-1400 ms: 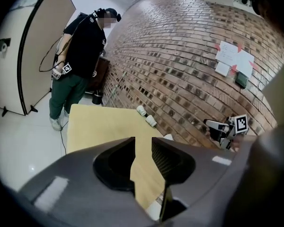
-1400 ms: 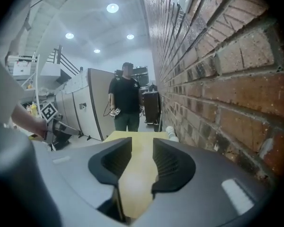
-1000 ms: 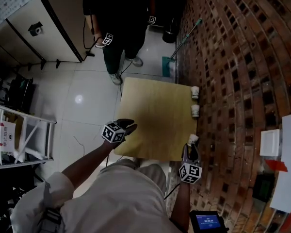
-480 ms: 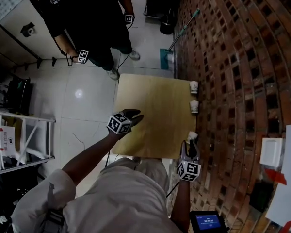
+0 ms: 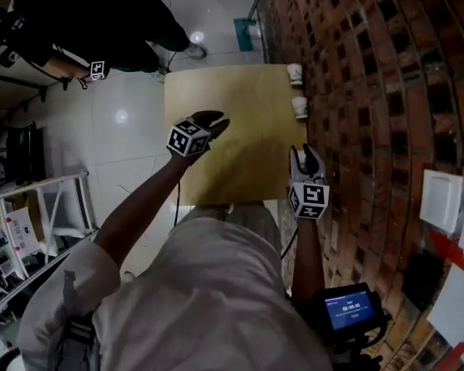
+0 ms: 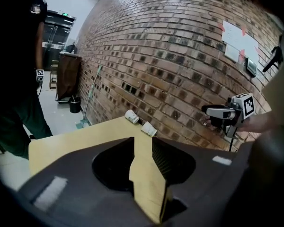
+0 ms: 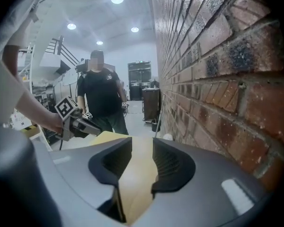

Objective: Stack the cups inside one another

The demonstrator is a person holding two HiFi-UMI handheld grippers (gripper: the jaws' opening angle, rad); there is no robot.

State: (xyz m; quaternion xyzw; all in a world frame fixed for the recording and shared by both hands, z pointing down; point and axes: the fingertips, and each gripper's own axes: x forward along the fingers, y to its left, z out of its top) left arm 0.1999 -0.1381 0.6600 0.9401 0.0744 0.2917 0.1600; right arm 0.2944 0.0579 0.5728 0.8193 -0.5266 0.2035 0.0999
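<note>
The left gripper (image 5: 215, 120) hangs over the left half of the table (image 5: 232, 161), jaws apart, with only bare tabletop between them. Two white cups stand along the right edge, hard by the wall (image 5: 356, 91). The far cup (image 5: 295, 73) is at the far right corner and the near cup (image 5: 299, 107) is just this side of it, and the two are not touching. The right gripper (image 5: 305, 151) sits over that same edge, nearer the person, pointing towards the cups. Its jaws are also parted and empty.

The cups look like thin paper: very light, easy to tip and quick to buckle. I'd take one by its side wall, below the rim, with a gentle pinch, and steady the other while it drops in.
</note>
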